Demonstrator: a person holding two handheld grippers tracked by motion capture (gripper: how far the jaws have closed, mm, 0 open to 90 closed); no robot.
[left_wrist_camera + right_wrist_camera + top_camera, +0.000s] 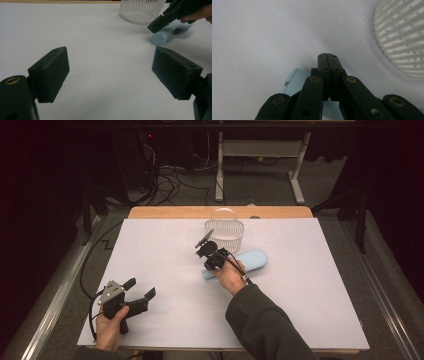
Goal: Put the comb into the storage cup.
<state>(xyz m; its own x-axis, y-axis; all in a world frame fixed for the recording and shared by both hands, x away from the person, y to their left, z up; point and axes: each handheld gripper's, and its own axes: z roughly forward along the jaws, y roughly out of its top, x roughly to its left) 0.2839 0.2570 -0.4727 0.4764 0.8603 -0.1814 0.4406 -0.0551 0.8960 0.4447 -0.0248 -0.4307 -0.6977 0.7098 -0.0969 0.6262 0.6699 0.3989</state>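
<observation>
White table sheet [165, 270], seen from above. Right gripper [209, 251], jaws pressed together on nothing, hovers over the pale blue tube [252, 260], at 5 o'clock from the white slatted basket [225, 232]; tube label unreadable. Left gripper [140, 290], at 8 o'clock, gapes wide, empty.

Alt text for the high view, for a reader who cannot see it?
The right gripper, jaws shut, hovers above a pale blue tube lying beside a white basket on a white table. The left gripper sits open near the front.
</observation>
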